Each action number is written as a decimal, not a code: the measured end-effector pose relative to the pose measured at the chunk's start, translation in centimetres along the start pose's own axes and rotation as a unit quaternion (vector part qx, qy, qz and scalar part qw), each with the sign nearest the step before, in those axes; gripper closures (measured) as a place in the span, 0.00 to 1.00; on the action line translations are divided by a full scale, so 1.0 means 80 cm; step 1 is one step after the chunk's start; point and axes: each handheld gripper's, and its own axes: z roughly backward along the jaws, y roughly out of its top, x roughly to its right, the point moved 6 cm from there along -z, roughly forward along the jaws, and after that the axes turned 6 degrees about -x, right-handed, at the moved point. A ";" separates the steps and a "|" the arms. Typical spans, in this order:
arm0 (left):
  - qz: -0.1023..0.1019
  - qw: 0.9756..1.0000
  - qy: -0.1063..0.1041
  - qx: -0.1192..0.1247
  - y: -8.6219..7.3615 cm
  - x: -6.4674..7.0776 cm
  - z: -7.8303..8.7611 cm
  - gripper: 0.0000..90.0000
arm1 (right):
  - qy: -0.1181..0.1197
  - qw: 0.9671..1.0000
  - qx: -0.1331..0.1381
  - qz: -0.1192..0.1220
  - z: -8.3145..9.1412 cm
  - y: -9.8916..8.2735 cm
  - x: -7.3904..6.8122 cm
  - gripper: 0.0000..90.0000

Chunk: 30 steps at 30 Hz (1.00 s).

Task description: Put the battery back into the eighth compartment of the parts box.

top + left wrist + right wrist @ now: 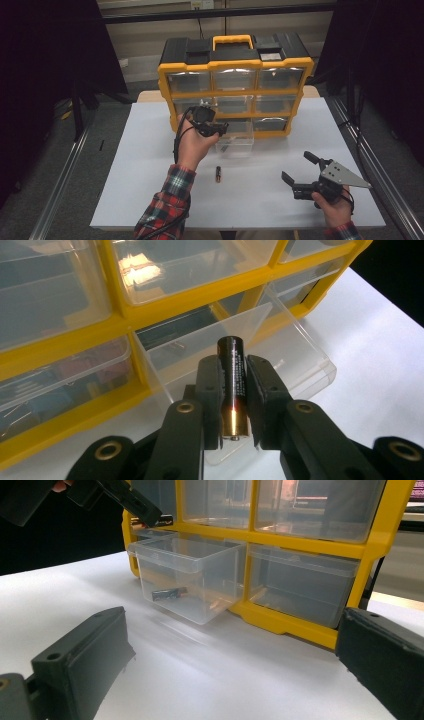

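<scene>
At the left, our left gripper [216, 128] has its jaws clenched on a battery [233, 385], held over the pulled-out clear drawer [187, 577] in the bottom row of the yellow organiser [235, 82], which stands at the far edge of the table [135, 165]. One battery already in the drawer [169, 593] lies on its floor, so we judge the sorting partly done; the one we hold is not yet dropped. A spare battery [218, 174] lies on the table nearer the front edge, left for later. To the right, near the front right corner, our right gripper [298, 172] waits with jaws released and nothing between them.
</scene>
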 end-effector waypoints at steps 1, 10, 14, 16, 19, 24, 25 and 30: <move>-0.001 1.000 0.000 0.002 0.000 0.000 -0.002 0.86 | 0.000 1.000 -0.001 -0.001 0.000 0.000 0.000 0.00; 0.003 1.000 0.005 0.010 0.001 0.001 -0.014 0.86 | 0.000 1.000 0.000 -0.002 0.000 0.000 0.000 0.00; -0.002 1.000 0.005 0.010 0.001 0.001 -0.018 0.86 | -0.001 1.000 -0.001 -0.002 0.001 0.000 0.001 0.00; -0.004 1.000 0.007 0.008 0.001 0.000 -0.020 0.86 | 0.000 1.000 -0.001 -0.001 0.001 0.000 0.001 0.00; -0.004 1.000 0.008 0.008 0.001 0.000 -0.023 0.85 | 0.000 1.000 -0.001 -0.002 0.001 0.000 0.001 0.00; -0.015 1.000 0.010 0.015 -0.001 -0.003 -0.020 0.77 | -0.001 1.000 -0.002 -0.003 0.001 0.000 0.001 0.00; -0.010 1.000 0.006 0.019 -0.002 -0.002 -0.017 0.75 | -0.002 1.000 -0.002 -0.004 0.001 0.000 0.001 0.00; -0.012 1.000 0.012 0.026 -0.008 -0.004 -0.004 0.67 | -0.002 1.000 0.000 -0.003 0.001 0.000 0.001 0.00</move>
